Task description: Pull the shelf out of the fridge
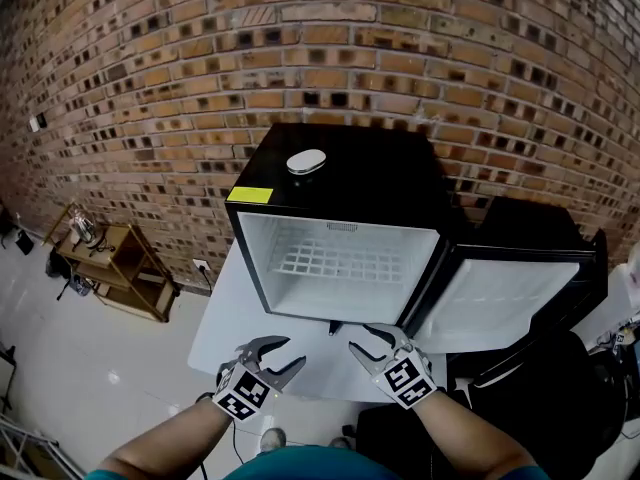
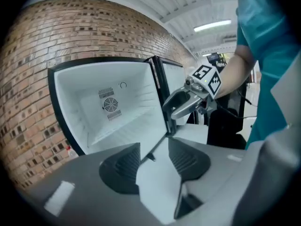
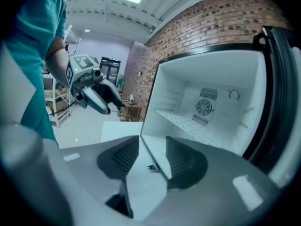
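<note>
A small black fridge (image 1: 340, 168) stands open on a white table (image 1: 225, 318), its door (image 1: 500, 298) swung out to the right. The white wire shelf (image 1: 335, 261) lies inside, low in the white compartment; it also shows in the right gripper view as a grid (image 3: 188, 124) below the fan. My left gripper (image 1: 272, 360) and right gripper (image 1: 372, 346) hover side by side just in front of the fridge's lower front edge. Both are open with nothing between their jaws. The left gripper's (image 2: 154, 159) own view shows the right gripper (image 2: 181, 102) beside it.
A white oval object (image 1: 305, 161) rests on the fridge top, near a yellow sticker (image 1: 249, 195). A brick wall runs behind. A wooden rack (image 1: 120, 268) stands on the floor at the left. Dark bulky items (image 1: 560, 388) sit below the open door at the right.
</note>
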Action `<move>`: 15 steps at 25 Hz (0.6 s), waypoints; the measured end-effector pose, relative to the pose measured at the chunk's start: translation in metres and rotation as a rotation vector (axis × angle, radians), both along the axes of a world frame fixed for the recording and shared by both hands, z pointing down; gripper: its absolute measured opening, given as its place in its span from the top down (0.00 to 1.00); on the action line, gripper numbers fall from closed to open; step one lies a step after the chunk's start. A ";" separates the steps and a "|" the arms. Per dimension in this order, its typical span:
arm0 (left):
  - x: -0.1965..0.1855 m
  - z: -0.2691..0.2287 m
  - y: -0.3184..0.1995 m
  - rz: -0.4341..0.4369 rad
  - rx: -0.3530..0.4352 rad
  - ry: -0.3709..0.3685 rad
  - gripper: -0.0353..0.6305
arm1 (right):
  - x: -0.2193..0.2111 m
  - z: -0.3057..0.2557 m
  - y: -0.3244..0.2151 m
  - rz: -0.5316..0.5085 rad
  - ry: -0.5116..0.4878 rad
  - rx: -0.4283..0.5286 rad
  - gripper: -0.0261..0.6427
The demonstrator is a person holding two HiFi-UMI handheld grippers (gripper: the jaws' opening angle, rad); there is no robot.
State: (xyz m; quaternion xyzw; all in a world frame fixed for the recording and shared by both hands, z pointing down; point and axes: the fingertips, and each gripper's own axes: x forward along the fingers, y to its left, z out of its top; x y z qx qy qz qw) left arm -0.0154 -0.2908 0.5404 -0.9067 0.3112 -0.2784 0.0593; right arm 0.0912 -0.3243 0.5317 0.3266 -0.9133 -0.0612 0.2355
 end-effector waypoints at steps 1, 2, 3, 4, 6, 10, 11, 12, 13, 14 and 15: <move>0.001 0.003 -0.013 0.003 0.029 -0.039 0.65 | -0.001 0.002 -0.010 0.005 0.032 0.019 0.70; 0.002 0.005 -0.025 0.012 0.061 -0.076 0.64 | -0.002 0.002 -0.021 0.012 0.062 0.038 0.69; 0.004 0.006 -0.037 0.025 0.095 -0.108 0.64 | -0.003 0.002 -0.032 0.022 0.093 0.057 0.68; 0.005 0.006 -0.049 0.038 0.128 -0.135 0.64 | -0.004 0.001 -0.042 0.033 0.125 0.075 0.67; 0.008 0.007 -0.070 0.065 0.178 -0.172 0.64 | -0.008 0.003 -0.060 0.053 0.188 0.105 0.65; 0.020 0.006 -0.102 0.112 0.222 -0.197 0.64 | -0.016 0.004 -0.090 0.095 0.295 0.157 0.62; 0.024 0.005 -0.111 0.123 0.248 -0.217 0.64 | -0.017 0.004 -0.097 0.104 0.322 0.172 0.60; 0.028 0.005 -0.119 0.133 0.278 -0.241 0.64 | -0.017 0.004 -0.105 0.110 0.348 0.186 0.59; 0.032 0.005 -0.126 0.140 0.309 -0.265 0.64 | -0.017 0.005 -0.112 0.116 0.374 0.198 0.58; 0.036 0.005 -0.133 0.144 0.335 -0.287 0.64 | -0.017 0.007 -0.119 0.121 0.399 0.208 0.58; 0.039 0.006 -0.140 0.145 0.356 -0.304 0.64 | -0.017 0.009 -0.126 0.126 0.423 0.219 0.57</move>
